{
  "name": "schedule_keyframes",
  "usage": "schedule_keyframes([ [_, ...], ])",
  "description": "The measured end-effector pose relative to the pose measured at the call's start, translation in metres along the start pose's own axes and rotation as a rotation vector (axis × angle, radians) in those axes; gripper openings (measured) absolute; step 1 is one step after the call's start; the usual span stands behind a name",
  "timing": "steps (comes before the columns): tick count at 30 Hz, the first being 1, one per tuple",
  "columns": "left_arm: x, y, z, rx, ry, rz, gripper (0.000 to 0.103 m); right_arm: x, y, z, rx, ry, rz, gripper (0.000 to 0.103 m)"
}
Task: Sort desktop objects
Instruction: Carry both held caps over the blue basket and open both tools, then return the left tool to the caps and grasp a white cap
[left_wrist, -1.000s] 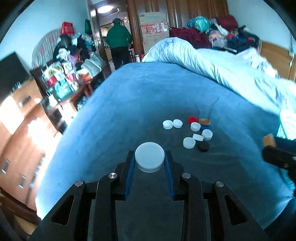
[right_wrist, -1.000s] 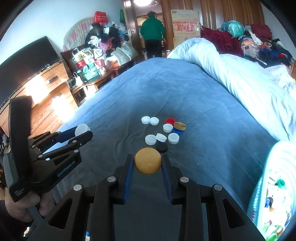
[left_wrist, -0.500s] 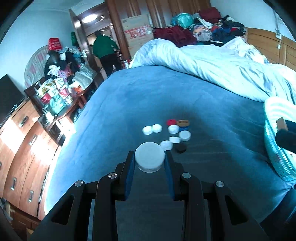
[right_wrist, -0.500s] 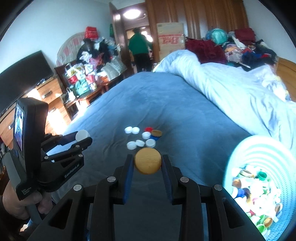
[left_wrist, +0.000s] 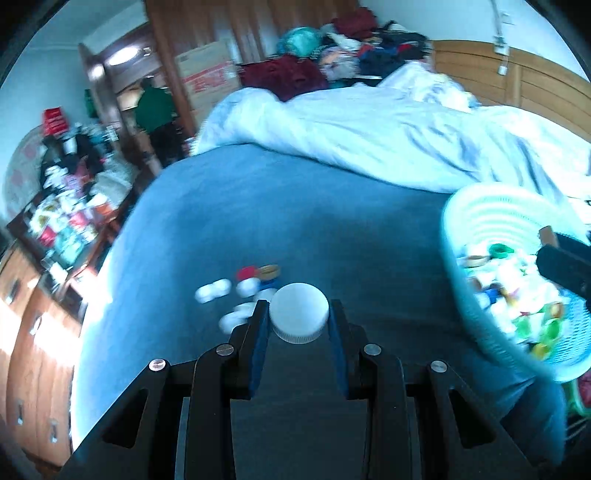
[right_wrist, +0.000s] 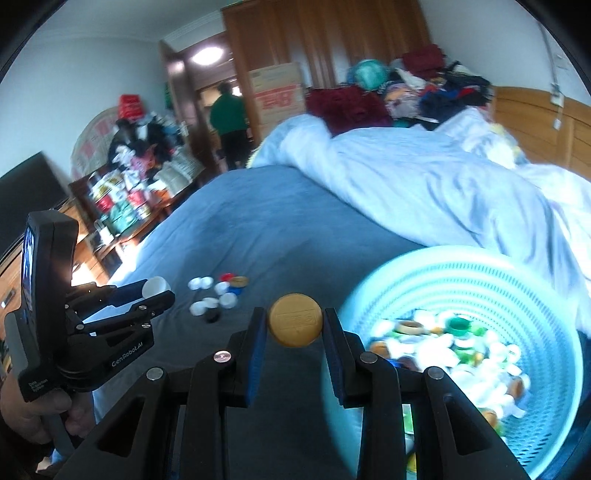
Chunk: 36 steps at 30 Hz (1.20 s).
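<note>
Bottle caps are being sorted off the blue bedspread (right_wrist: 266, 236) into a pale mesh basket (right_wrist: 436, 280), and both tools are loaded. The left gripper (left_wrist: 298, 325) is clenching a white ribbed cap (left_wrist: 298, 317), held flat between its blue pads at the lower centre of its view. The right gripper (right_wrist: 294, 326) is pinching a golden cap (right_wrist: 294, 324) edge-on, in the middle of its frame.

What has changed: a second ago the basket was barely peeking in at the frame edges; now it is filling the lower right of the right view and the right side of the left view, already heaped with mixed caps. Both hands are swinging toward it together, away from the loose cluster of caps (right_wrist: 216, 293) lying left of centre on the bedspread.

So the pick looks finished and the carry is nearly over. The golden cap is sitting just beside the basket's near rim; the white one seems farther off. Dropping should come next.
</note>
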<state>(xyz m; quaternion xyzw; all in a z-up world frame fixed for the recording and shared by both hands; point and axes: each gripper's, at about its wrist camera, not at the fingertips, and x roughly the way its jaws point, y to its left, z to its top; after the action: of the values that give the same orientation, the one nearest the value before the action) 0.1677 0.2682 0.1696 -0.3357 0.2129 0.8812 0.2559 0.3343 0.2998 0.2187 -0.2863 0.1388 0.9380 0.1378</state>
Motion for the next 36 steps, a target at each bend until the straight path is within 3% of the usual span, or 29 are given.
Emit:
schedule_keyframes([
  [5,-0.002,-0.055,0.027,0.069,0.008,-0.145,0.026,-0.021,-0.049,-0.002,0.069,-0.012,-0.084,0.033],
  [11,0.015,-0.110,0.056,0.115,0.127,-0.374,0.026,-0.034,-0.099,-0.005,0.145,0.013,-0.160,0.033],
  [13,0.027,-0.127,0.061,0.116,0.179,-0.416,0.026,-0.035,-0.114,-0.007,0.172,0.027,-0.167,0.033],
  [17,0.036,-0.148,0.063,0.139,0.215,-0.448,0.026,-0.035,-0.125,-0.014,0.199,0.045,-0.175,0.034],
  [23,0.026,-0.163,0.060,0.178,0.195,-0.489,0.028,-0.030,-0.131,-0.018,0.214,0.057,-0.177,0.036],
  [25,0.025,-0.165,0.063,0.176,0.186,-0.512,0.048,-0.031,-0.131,-0.018,0.221,0.047,-0.183,0.047],
  [27,0.022,-0.162,0.065,0.171,0.163,-0.515,0.054,-0.033,-0.129,-0.017,0.221,0.036,-0.191,0.051],
  [29,0.022,-0.158,0.068,0.162,0.152,-0.518,0.055,-0.035,-0.127,-0.015,0.220,0.025,-0.197,0.052],
  [33,0.023,-0.129,0.064,0.124,0.101,-0.498,0.055,-0.040,-0.118,-0.009,0.211,0.001,-0.184,0.052],
  [36,0.034,-0.074,0.044,0.036,0.073,-0.446,0.055,-0.038,-0.100,-0.007,0.181,-0.011,-0.155,0.058],
])
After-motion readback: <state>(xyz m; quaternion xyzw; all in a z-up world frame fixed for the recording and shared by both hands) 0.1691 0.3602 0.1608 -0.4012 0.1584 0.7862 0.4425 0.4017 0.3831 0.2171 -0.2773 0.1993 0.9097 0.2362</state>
